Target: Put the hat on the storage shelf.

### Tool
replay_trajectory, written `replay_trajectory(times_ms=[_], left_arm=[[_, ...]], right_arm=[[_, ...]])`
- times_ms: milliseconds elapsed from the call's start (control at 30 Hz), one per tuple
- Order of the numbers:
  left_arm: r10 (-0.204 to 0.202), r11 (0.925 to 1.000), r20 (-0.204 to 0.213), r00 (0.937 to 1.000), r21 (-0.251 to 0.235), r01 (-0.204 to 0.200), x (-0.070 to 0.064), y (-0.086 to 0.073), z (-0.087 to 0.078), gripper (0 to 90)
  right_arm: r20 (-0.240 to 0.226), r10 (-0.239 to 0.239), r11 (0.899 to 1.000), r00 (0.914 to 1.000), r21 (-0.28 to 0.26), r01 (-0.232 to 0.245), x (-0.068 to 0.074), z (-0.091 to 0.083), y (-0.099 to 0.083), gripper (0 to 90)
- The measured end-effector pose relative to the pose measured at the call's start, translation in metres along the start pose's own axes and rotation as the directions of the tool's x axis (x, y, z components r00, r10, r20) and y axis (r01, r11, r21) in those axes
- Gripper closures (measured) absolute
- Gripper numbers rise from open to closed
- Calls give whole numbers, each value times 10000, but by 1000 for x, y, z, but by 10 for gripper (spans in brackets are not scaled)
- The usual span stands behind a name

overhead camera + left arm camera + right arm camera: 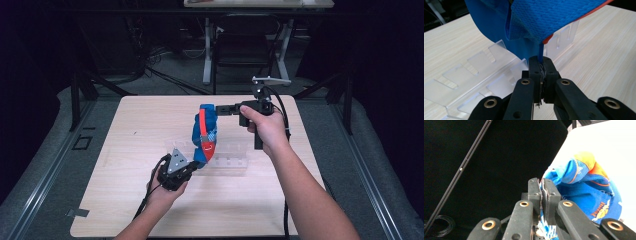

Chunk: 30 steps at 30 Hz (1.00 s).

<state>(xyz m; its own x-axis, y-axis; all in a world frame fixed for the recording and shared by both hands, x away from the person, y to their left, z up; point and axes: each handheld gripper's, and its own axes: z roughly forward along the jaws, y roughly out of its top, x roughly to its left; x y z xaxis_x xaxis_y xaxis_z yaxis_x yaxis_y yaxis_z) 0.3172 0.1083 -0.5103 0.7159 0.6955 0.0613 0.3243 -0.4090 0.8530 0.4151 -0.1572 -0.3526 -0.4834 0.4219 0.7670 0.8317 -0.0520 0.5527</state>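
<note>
High view: your left gripper (192,165) and right gripper (223,109) both pinch the blue jersey (204,134), stretched lengthwise toward the bench's far edge above the clear slotted tray (235,161).

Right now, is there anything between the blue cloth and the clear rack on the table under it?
Nothing visible. Both the left gripper and the right gripper are shut on the blue cloth, which hangs directly over the clear plastic rack. In the left gripper view its lower edge comes down right at the rack's dividers.

Table (125,150) brightly lit, surroundings dark; right gripper view tabletop overexposed, soft focus.
</note>
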Motion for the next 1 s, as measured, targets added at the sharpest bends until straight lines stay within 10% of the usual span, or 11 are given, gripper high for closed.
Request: replay_trajectory(times_ms=[1000], left_arm=[[-245,9997,-219,9995,64,247,3,-8,-3,854]], right_arm=[[1173,-700,9975,9906,22,702,6,-31,-7,847]])
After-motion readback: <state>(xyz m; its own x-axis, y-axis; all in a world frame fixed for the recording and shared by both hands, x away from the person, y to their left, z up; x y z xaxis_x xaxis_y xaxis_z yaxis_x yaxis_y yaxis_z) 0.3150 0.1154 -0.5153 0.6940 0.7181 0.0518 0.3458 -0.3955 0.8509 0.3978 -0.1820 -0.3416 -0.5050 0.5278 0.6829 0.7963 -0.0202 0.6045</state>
